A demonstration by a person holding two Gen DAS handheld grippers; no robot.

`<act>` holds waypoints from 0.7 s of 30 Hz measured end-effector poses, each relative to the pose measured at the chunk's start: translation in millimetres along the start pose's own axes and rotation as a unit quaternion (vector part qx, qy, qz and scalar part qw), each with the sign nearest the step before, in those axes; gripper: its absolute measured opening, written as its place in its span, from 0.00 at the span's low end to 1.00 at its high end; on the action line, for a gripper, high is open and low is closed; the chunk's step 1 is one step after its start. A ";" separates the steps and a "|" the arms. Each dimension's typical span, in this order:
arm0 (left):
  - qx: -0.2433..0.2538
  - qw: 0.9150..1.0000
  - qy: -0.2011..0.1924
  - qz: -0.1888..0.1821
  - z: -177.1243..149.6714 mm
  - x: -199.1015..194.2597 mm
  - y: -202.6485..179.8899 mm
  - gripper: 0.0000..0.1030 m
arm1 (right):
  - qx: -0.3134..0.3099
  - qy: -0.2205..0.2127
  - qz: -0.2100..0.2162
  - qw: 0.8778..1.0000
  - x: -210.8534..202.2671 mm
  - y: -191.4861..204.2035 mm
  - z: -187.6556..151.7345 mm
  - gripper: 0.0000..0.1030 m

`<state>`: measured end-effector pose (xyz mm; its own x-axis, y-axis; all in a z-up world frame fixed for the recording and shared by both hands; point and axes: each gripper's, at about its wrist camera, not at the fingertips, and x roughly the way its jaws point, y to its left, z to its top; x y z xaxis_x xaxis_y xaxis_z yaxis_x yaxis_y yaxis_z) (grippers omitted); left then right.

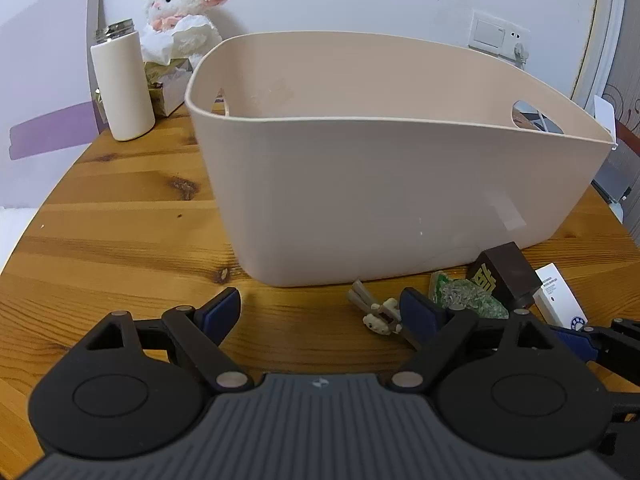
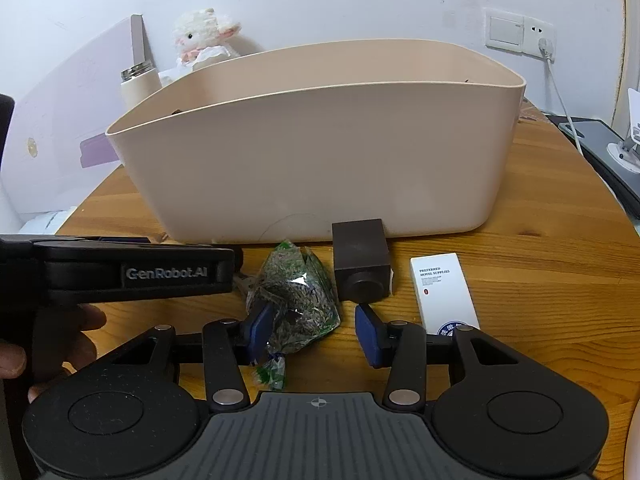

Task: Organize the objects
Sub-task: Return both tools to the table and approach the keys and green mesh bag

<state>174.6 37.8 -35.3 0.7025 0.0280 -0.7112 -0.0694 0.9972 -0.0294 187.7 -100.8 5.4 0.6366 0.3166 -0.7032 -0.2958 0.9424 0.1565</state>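
The green packet [image 2: 294, 300] lies on the table [image 2: 520, 272] before the bin [image 2: 312, 160], probably untouched inside the spread right gripper [image 2: 316, 330]; close squarely on its middle; left gripper [image 1: 320, 312] spread, empty.

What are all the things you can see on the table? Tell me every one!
bin: one, beige, middle of the table
table: one, brown wood, under everything
packet: one, clear with green edges, in front of the bin
dark box: one, brown, right of the packet
white box: one, white, right of the dark box
small clip: one, cream, in front of the bin
bottle: one, white, no lid, back left
toy lamb: one, white, behind the bottle
wall socket: one, white, on the wall
left gripper: one, black, blue pads, open
right gripper: one, black, blue pads, open around the packet
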 end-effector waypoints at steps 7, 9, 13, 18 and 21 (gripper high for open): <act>-0.050 0.998 0.021 -0.028 2.3 4.2 9.3 0.85 | -0.002 -0.012 -0.002 1.000 -3.1 5.0 0.0 0.50; -0.031 0.999 0.024 -0.020 -0.3 7.0 2.3 0.86 | -0.002 -0.013 -0.002 1.000 -4.0 5.8 -0.1 0.50; -0.029 0.999 0.030 -0.019 -1.0 3.9 4.1 0.86 | -0.002 -0.014 -0.014 1.000 -4.9 2.4 -0.9 0.50; -0.020 0.999 0.039 -0.011 -4.5 -3.2 17.8 0.86 | 0.007 -0.005 -0.017 1.000 -0.9 -4.3 -4.4 0.50; -0.014 0.999 0.043 0.006 -8.5 -2.3 24.8 0.82 | 0.017 -0.003 0.003 1.000 1.0 -2.8 -6.7 0.50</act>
<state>165.3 61.9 -40.4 0.6386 0.0334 -0.7688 -0.0979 0.9945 -0.0382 184.4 -103.8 -0.4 0.6395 0.3221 -0.6981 -0.2743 0.9438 0.1842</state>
